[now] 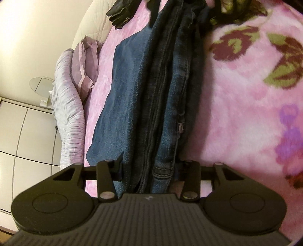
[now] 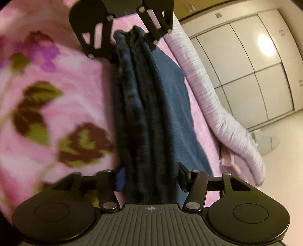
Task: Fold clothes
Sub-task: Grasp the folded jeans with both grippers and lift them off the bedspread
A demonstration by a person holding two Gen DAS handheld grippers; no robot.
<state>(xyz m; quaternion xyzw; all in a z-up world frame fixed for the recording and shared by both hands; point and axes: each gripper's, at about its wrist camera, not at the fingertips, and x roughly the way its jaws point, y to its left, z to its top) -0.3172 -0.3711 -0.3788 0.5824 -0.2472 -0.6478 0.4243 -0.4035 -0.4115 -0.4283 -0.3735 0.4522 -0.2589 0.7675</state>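
A pair of blue jeans (image 1: pixel 151 94) folded into a long narrow bundle stretches between my two grippers above a pink floral blanket (image 1: pixel 246 113). My left gripper (image 1: pixel 149 170) is shut on the hem end, with denim filling the gap between its fingers. The right wrist view shows that same left gripper (image 2: pixel 133 49) at the top, clamped on the bundle. My right gripper (image 2: pixel 151 177) grips the other end of the jeans (image 2: pixel 147 113), its pads against both sides of the cloth. A wider layer of the jeans spreads flat on the blanket (image 2: pixel 56 75) beside the bundle.
A lilac striped quilt (image 1: pixel 70 113) (image 2: pixel 217 104) is bunched along the bed's edge, with a lilac pillow (image 1: pixel 87 62) beside it. Something black and crumpled (image 1: pixel 119 13) lies at the far end. White wardrobe doors (image 2: pixel 255 66) and a round glass table (image 1: pixel 40 85) stand beyond the bed.
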